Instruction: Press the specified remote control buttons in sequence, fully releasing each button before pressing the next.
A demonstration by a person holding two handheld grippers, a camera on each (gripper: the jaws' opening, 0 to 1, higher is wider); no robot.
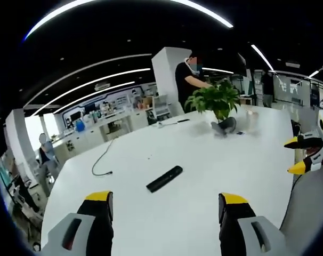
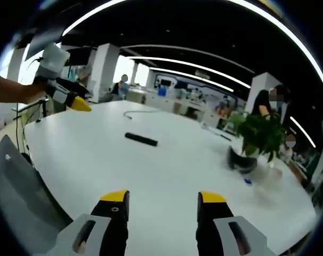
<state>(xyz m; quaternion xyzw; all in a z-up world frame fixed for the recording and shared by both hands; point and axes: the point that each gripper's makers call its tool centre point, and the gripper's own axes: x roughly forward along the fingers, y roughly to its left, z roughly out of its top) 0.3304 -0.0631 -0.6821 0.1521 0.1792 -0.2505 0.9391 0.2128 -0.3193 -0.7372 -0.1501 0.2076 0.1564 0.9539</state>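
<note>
On the white table (image 1: 204, 181) the remote (image 1: 164, 178) lay well apart from both grippers, left gripper (image 1: 167, 205) and right gripper (image 2: 163, 202) gaping empty, so a long reach probably risked nudging it or hitting a wrong button.

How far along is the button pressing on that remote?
It looks barely begun. Done: nothing visible. The black remote lies untouched on the white table, away from the potted plant. In hand: the left hand-held gripper and the right hand-held gripper hover open above the table, both short of the remote. Left: reaching it and every press, one button at a time.
</note>
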